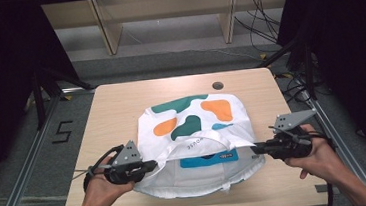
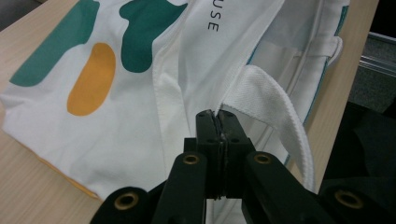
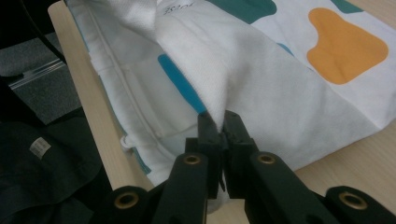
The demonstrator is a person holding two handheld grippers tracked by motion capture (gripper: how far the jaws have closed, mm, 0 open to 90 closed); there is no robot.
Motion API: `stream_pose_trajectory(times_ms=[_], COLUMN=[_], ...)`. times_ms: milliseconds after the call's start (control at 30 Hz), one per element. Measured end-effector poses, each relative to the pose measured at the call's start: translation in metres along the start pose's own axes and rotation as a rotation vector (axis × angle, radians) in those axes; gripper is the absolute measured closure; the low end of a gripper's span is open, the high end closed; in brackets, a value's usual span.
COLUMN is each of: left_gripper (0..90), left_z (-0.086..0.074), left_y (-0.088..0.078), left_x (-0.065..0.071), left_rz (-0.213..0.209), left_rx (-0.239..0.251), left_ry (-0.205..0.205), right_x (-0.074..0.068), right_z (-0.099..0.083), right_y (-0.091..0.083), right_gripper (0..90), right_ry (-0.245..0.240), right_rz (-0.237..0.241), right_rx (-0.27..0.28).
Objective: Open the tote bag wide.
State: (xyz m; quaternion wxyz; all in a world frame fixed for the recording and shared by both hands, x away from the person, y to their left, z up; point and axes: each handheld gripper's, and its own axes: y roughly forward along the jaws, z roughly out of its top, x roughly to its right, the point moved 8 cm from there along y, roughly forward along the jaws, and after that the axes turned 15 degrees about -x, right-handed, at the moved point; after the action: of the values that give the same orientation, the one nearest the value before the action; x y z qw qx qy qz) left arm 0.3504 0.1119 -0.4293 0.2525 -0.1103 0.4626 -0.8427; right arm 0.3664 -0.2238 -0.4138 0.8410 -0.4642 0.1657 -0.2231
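Both sides pinched tight now, the left gripper (image 1: 152, 165) clamped on one end of the white tote bag's (image 1: 193, 132) open rim and the right gripper (image 1: 254, 149) on the other, bag lying mid-table (image 1: 116, 104), mouth toward the person

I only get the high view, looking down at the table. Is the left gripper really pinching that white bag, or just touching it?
Observer: Pinching. In the left gripper view the left gripper has its jaws shut on the white edge of the bag.
Operator: What's right beside it?
Observer: A white woven handle strap loops down past the jaws on one side.
Operator: And the other one?
Observer: In the right gripper view the right gripper is shut on a raised fold of the bag's white cloth.
Operator: Anything inside the bag?
Observer: That view shows a blue stripe on the cloth just beyond the pinched fold.
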Motion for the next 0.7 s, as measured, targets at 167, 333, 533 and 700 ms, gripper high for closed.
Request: stream_pose_trajectory(times_ms=[167, 333, 533, 700], left_gripper=[88.2, 88.2, 88.2, 88.5], left_z=[0.017, 0.032, 0.042, 0.055], left_y=[-0.017, -0.029, -0.034, -0.045], left_x=[-0.006, -0.015, -0.026, -0.035], left_rz=[-0.053, -0.06, -0.057, -0.045], left_rx=[-0.033, -0.074, -0.134, -0.125], left_ry=[-0.004, -0.004, 0.002, 0.017], right_x=[0.002, 0.005, 0.006, 0.011], right_z=[0.014, 0.028, 0.04, 0.052], right_y=[-0.02, -0.033, -0.041, -0.05], right_gripper=[88.4, 88.5, 88.6, 88.8], right_ry=[0.012, -0.009, 0.013, 0.013], right_rz=[0.019, 0.002, 0.012, -0.022], right_rx=[-0.036, -0.077, -0.137, -0.158])
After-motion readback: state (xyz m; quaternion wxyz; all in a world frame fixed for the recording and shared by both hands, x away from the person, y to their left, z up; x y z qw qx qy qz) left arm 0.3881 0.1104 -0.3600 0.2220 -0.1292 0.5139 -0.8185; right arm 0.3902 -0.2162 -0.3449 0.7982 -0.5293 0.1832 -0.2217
